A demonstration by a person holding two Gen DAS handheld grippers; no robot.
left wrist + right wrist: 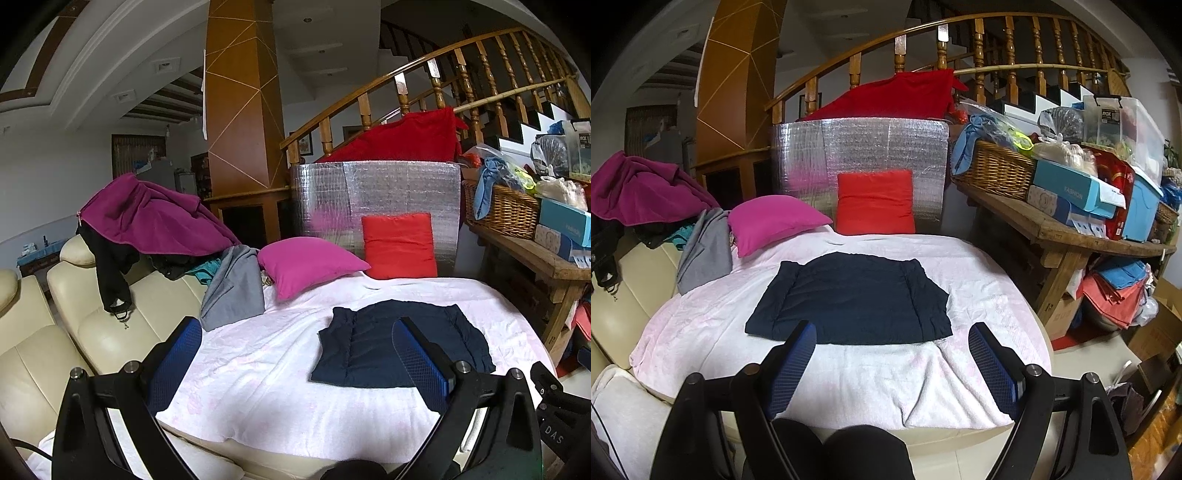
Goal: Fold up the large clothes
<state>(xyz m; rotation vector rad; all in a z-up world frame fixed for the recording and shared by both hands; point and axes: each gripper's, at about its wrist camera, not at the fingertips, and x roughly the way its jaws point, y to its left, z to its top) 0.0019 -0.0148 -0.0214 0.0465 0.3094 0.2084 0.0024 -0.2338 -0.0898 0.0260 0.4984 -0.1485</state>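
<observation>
We saw soft, even indoor light in both views, with no hard shadows. The silver foil panel [860, 155] glinted faintly and caught a pink reflection. Fisheye distortion bowed the stair railing [923, 33] and blackened the corners. Focus was sharp, and the dark garment [399, 343] lost detail.

The left tongs [295, 343] stand wide apart with nothing between their blue ribbed pads [419, 354], pointing slightly downward. The right tongs [892, 349] are likewise spread wide and empty, tilted down a little more steeply, their pads [993, 365] clear of any contact. Dark rounded shapes low in the right wrist view are possibly the person's knees [849, 452].
</observation>
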